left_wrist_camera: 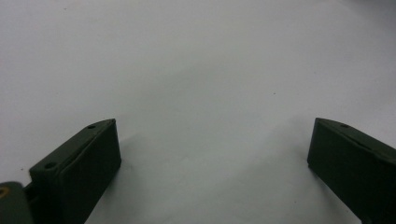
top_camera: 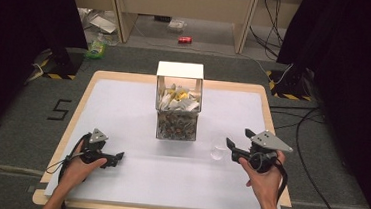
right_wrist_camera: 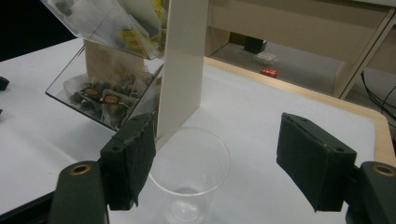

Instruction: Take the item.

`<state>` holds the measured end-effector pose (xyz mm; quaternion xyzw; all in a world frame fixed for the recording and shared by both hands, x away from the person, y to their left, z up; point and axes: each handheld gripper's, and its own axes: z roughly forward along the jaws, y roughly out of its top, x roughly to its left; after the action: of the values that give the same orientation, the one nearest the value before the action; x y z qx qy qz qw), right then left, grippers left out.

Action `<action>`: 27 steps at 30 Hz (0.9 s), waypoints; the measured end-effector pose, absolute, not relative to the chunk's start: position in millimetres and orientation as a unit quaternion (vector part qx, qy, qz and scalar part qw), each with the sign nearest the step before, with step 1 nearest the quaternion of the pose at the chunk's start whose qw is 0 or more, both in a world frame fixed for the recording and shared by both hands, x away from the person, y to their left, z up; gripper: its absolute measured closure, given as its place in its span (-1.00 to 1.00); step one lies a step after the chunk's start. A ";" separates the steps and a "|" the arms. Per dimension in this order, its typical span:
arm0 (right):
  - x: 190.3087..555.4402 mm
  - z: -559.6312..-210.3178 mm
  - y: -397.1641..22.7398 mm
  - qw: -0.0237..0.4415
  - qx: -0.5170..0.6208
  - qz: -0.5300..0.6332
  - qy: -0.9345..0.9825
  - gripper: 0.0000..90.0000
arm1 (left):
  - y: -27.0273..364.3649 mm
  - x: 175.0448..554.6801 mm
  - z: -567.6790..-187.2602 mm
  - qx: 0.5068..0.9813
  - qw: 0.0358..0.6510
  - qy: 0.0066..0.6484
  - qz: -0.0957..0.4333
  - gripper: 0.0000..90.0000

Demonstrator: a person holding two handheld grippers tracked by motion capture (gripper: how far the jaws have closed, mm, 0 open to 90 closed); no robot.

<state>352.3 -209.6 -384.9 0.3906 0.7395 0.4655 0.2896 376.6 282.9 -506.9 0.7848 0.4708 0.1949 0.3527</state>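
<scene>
White-covered wooden desk (top_camera: 123, 104): a two-tier clear plastic dispenser (top_camera: 177, 108) of tea bags is placed mid-desk. A clear plastic cup (right_wrist_camera: 190, 173) is framed upright between the widely spread right claw (right_wrist_camera: 224, 163). The left claw (left_wrist_camera: 212, 163) is held wide, empty, over bare desk.

"5" on the floor (top_camera: 16, 121)

one clear plastic cup (right_wrist_camera: 189, 172); one white two-tier tea-bag dispenser (top_camera: 178, 101); two black two-jaw grippers (top_camera: 113, 158) (top_camera: 234, 147); one red can (top_camera: 185, 40) on floor

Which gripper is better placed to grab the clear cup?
Right. The right gripper has open jaws already straddling the cup. The left gripper, also open, sits across the table facing bare surface.
</scene>
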 end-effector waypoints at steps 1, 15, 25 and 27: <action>352.7 -384.0 -208.6 0.290 0.389 0.466 0.740 -0.36 | 282.9 376.6 -506.9 0.785 0.353 0.471 0.195 -0.96; 356.5 -370.1 -195.4 0.293 0.375 0.478 0.738 -0.35 | 282.9 376.6 -506.9 0.785 0.353 0.471 0.195 -0.96; 359.5 -361.4 -182.7 0.285 0.366 0.484 0.742 -0.34 | 283.0 376.6 -506.8 0.785 0.353 0.471 0.194 -0.96; 359.6 -360.1 -181.0 0.285 0.364 0.484 0.743 -0.34 | 282.9 376.6 -506.8 0.785 0.353 0.471 0.194 -0.96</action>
<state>359.6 -181.0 -360.1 0.3639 0.7431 0.4839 0.2849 376.6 282.9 -506.8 0.7849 0.4710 0.1943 0.3526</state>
